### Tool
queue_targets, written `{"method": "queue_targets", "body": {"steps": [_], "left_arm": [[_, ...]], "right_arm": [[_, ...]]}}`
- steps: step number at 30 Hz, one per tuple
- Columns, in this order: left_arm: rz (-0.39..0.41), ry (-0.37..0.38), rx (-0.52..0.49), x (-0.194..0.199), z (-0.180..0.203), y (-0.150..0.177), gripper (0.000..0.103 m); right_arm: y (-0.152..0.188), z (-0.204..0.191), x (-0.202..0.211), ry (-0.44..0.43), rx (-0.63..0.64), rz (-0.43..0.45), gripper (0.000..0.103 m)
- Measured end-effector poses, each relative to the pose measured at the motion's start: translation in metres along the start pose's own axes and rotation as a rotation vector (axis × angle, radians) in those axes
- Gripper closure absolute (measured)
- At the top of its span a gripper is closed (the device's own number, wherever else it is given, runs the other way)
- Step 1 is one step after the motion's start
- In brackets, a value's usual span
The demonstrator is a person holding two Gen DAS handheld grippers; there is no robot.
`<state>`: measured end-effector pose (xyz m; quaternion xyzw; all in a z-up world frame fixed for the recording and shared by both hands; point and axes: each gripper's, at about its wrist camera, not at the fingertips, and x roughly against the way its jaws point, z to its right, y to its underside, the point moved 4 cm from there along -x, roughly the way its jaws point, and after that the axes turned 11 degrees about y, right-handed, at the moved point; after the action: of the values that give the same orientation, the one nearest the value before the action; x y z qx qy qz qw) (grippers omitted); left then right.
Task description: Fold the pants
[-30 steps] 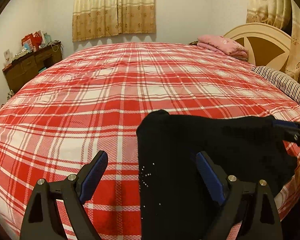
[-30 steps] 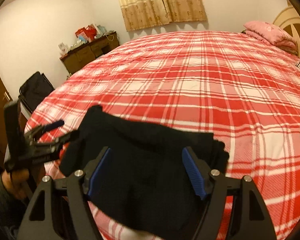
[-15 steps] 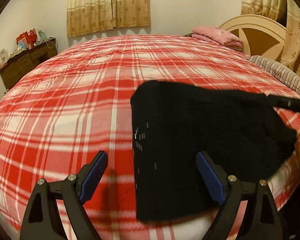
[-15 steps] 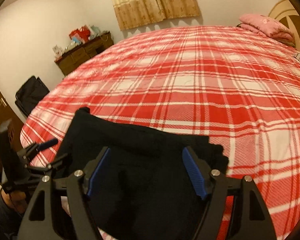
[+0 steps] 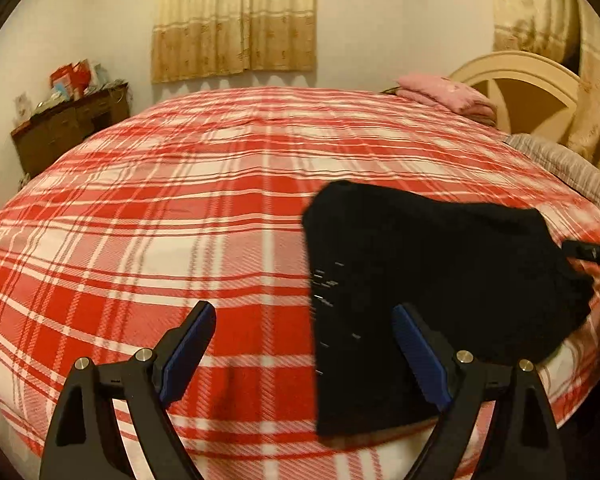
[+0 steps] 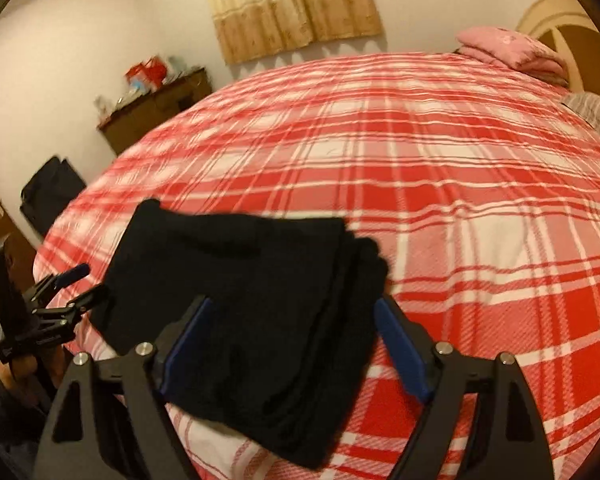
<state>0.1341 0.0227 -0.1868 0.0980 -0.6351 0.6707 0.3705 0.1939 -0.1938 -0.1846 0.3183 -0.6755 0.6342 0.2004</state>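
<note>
Black pants [image 6: 252, 300] — folded, at bed's [image 5: 180, 208] near edge

Left tongs [image 5: 304, 344] wide, empty; right tongs [image 6: 292, 336] just widened, straddling the pants without gripping — plaid beyond lies bare.

Pants [image 5: 420, 280] lie on the bed's [image 5: 220, 200] near edge — pillow [image 5: 444, 94] far behind.

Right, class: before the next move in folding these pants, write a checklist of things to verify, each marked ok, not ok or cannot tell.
1. Black pants lie on the plaid bed cover, near its edge: ok.
2. Left hand-held gripper open, nothing pinched: ok.
3. Right hand-held gripper has just been opening; pants lie between its pads, unpressed: ok.
4. Bed cover beyond the pants free of other things: ok.
5. Fold edges line up neatly: cannot tell.
</note>
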Motion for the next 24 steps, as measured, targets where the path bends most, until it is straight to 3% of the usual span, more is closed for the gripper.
{"method": "queue_targets", "body": {"steps": [6, 14, 24], "left_arm": [[-0.007, 0.032, 0.019, -0.016, -0.006, -0.008, 0.012], [-0.032, 0.101, 0.079, -0.037, -0.010, -0.009, 0.012], [-0.013, 0.142, 0.095, -0.043, -0.009, -0.012, 0.012]], "right_arm": [[0.008, 0.009, -0.021, -0.019, -0.058, -0.074, 0.018], [0.007, 0.022, -0.017, -0.053, -0.125, -0.083, 0.025], [0.011, 0.009, -0.019, -0.059, -0.101, -0.058, 0.024]]}}
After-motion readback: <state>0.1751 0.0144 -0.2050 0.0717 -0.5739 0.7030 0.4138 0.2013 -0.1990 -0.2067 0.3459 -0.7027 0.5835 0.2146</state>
